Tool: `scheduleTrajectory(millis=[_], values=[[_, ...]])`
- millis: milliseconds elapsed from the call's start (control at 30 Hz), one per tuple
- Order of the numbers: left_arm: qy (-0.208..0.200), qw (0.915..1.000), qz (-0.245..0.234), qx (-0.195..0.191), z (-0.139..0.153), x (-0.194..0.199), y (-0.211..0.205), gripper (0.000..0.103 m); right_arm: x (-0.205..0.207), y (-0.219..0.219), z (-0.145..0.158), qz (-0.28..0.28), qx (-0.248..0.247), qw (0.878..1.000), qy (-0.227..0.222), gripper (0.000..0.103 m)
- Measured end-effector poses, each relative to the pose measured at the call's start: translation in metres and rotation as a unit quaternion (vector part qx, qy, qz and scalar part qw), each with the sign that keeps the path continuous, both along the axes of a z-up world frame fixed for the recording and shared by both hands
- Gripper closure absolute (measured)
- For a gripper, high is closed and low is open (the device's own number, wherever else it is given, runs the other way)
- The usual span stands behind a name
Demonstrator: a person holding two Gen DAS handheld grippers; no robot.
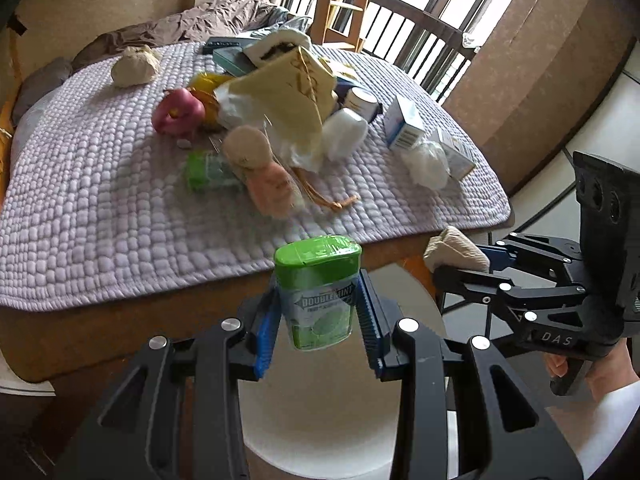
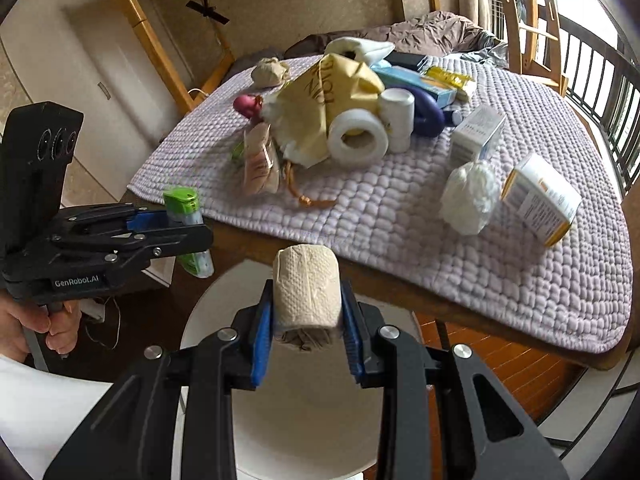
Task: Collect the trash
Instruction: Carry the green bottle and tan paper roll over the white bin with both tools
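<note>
My left gripper [image 1: 318, 312] is shut on a green Doublemint gum bottle [image 1: 316, 292], held upright above a white bin [image 1: 340, 420] in front of the table edge. It also shows in the right wrist view [image 2: 186, 216]. My right gripper [image 2: 306, 316] is shut on a beige tissue wad [image 2: 306, 288], held above the same white bin [image 2: 304, 412]. The wad also shows at the right of the left wrist view [image 1: 454, 248]. Trash lies piled on the lilac quilted mat [image 1: 100, 220]: a yellow paper bag [image 1: 288, 96], white tissue wads [image 2: 470, 196] and small boxes [image 2: 540, 196].
On the mat are a second green bottle [image 1: 208, 172], a pink ring [image 1: 178, 112], a beige paper ball [image 1: 134, 66], a white tape roll [image 2: 358, 140] and a pink packet [image 1: 272, 188]. A rumpled bed [image 1: 208, 20] and a railing [image 1: 420, 40] lie behind the table.
</note>
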State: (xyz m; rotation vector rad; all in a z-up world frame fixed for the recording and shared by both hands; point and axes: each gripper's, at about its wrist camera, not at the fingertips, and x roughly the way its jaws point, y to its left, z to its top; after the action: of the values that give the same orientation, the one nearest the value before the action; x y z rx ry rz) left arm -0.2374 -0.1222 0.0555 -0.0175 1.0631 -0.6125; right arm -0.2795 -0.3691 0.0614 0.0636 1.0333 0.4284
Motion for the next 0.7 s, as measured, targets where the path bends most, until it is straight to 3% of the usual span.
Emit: scheduleTrajectory(millis=[700], values=[[0.018,0.9992,0.008,0.034,-0.034,-0.014,-0.011,0.065,-0.016,0.010,-0.041,-0.011,-0.012,0.999,0.039,0.072]])
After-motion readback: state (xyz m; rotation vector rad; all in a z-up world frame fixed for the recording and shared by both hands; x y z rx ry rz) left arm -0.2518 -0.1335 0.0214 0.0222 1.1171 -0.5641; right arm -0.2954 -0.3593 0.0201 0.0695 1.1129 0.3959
